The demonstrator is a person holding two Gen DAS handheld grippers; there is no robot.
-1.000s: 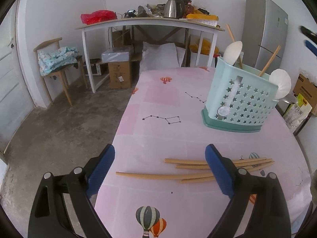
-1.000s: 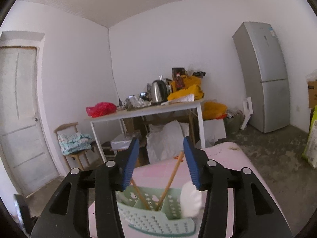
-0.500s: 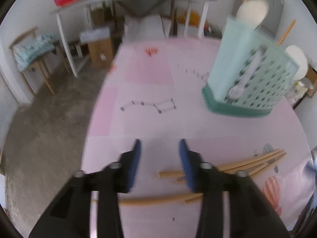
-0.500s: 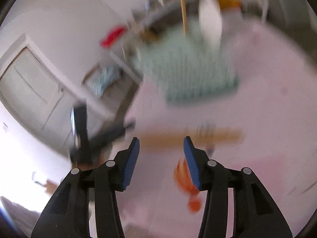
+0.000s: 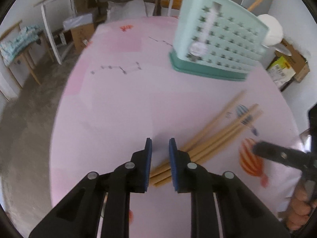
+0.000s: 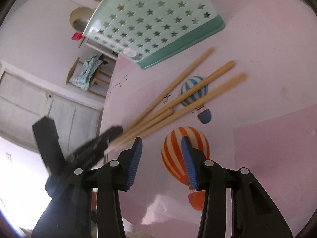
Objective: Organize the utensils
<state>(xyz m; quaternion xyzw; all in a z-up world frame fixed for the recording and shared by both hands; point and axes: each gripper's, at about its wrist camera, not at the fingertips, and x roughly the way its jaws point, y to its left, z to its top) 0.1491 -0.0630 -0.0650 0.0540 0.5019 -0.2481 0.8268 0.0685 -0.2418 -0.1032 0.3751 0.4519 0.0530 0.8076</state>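
1. Left wrist view: my left tongs (image 5: 160, 141) are narrowing over the near ends of the loose chopsticks (image 5: 216, 130) on the pink worktop (image 5: 118, 103). The sticks' ends lie between the blue pads low down, but I cannot tell whether the pads press on them yet. The green holder (image 5: 218, 45) stands farther back, with a white spoon (image 5: 272, 30) and other chopsticks already in it. The right tongs (image 5: 257, 149) come in from the right edge.
2. Right wrist view: my right tongs (image 6: 161, 140) stand partly open over a striped balloon print, with nothing between the pads. Four sticks fan out beside them, well short of the holder.
3. I judge this the pick-up step for the remaining sticks. Next I need a firm pinch on one or two sticks, then a lift, tipping them upright over a holder compartment.
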